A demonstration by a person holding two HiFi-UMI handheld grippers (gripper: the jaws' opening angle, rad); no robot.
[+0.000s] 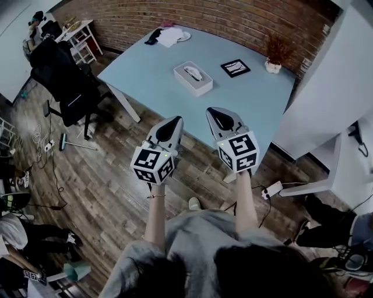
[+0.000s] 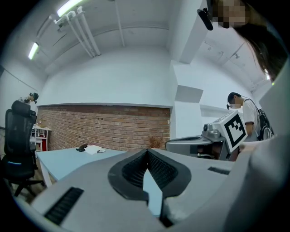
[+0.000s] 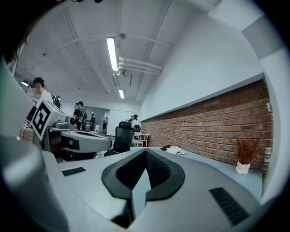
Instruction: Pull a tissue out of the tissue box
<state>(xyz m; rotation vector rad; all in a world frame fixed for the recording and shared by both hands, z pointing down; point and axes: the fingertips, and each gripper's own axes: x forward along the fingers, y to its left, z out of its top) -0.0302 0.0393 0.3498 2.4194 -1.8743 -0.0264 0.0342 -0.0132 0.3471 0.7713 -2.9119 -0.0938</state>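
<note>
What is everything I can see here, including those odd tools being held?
table: one, light blue, by the brick wall
tissue box: one, whitish, mid-table
framed card: one, black-edged, right of the box
dried plant: one, white pot, table's far right corner
white cloth: one, table's far end
office chair: one, black, left of the table
left gripper: one, grey, shut, empty, before the table
right gripper: one, grey, shut, empty, beside the left

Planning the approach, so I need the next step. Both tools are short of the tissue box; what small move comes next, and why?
Probably bring the right tool forward over the table toward the tissue box. Both it and the left tool hang at the near edge, closed and empty, while the tissue sticks up from the box untouched.
</note>
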